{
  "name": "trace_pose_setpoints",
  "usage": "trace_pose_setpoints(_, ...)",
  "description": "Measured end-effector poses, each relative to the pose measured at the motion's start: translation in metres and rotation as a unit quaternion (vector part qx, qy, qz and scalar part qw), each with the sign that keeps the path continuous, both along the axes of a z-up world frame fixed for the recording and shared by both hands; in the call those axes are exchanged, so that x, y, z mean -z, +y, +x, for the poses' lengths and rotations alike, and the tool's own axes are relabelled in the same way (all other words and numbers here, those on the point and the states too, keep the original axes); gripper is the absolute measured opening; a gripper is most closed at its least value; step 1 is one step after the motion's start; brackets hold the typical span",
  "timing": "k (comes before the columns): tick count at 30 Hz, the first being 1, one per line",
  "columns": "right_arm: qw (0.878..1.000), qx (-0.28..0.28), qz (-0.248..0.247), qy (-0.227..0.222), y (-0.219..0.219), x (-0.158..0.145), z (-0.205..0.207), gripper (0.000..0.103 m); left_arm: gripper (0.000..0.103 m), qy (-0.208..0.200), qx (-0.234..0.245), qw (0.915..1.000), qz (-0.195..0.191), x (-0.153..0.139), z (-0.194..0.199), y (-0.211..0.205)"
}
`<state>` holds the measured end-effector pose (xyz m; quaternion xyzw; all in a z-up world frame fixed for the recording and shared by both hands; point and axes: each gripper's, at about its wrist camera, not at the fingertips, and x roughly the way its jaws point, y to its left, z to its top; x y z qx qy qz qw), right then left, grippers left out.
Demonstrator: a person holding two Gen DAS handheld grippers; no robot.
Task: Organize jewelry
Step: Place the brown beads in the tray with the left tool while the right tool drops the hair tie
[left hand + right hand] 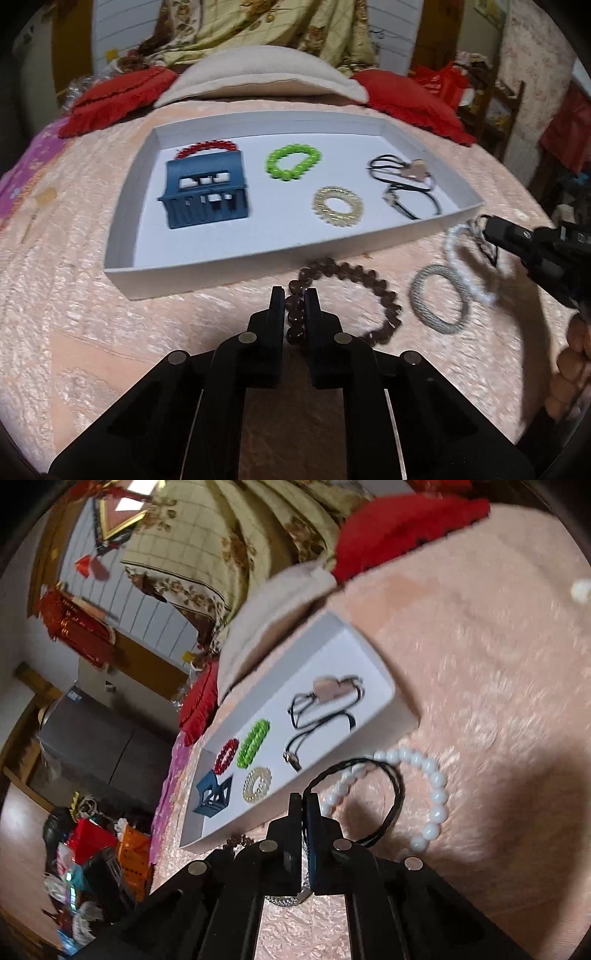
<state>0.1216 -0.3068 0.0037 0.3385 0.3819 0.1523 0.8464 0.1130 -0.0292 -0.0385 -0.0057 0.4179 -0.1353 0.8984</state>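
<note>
Peach bedspread [110, 350] carries a white tray [258, 266]; just before the tray's near wall, the left hand-held gripper [294, 299] is clenched on a brown bead bracelet [369, 280]; beside the tray's corner, the right hand-held gripper [303, 801] pinches a black cord [391, 801] across a white bead bracelet [436, 797].
</note>
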Motion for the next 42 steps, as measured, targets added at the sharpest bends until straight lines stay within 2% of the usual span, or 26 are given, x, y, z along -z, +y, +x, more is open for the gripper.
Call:
trace_pose_setpoints(6,0.998,-0.005,-0.048,-0.033,0.001,-0.019,-0.011,0.002,0.008,-0.020,0.006,0.9998,-0.002,-0.013,-0.021,0.013)
trace_pose_setpoints(14,0.996,-0.003,-0.076,-0.046,-0.004,-0.029,-0.020,0.002,0.008,-0.053,-0.007,0.9982,-0.027,-0.066,-0.047,0.032)
trace_pose_setpoints(21,0.983,-0.019,-0.156,-0.098,0.008,-0.056,-0.040,0.002,0.008,-0.062,-0.027,0.9973,-0.028,-0.094,-0.045,0.045)
trace_pose_setpoints(24,0.977,-0.025,-0.177,-0.115,0.016,-0.064,-0.046,0.002,0.008,-0.069,-0.029,0.9968,-0.028,-0.103,-0.045,0.049)
trace_pose_setpoints(28,0.968,-0.027,-0.214,-0.129,0.027,-0.068,-0.051,0.002,0.008,-0.072,-0.035,0.9967,-0.016,-0.104,-0.044,0.050)
trace_pose_setpoints(32,0.962,-0.034,-0.241,-0.121,0.035,-0.063,-0.051,0.002,0.008,-0.061,-0.046,0.9970,-0.007,-0.096,-0.044,0.048)
trace_pose_setpoints(36,0.960,-0.037,-0.257,-0.104,0.037,-0.054,-0.048,0.002,0.008,-0.051,-0.061,0.9968,0.013,-0.089,-0.045,0.044)
trace_pose_setpoints(42,0.958,-0.035,-0.265,-0.103,0.036,-0.053,-0.049,0.002,0.008,-0.050,-0.063,0.9965,0.024,-0.086,-0.043,0.040)
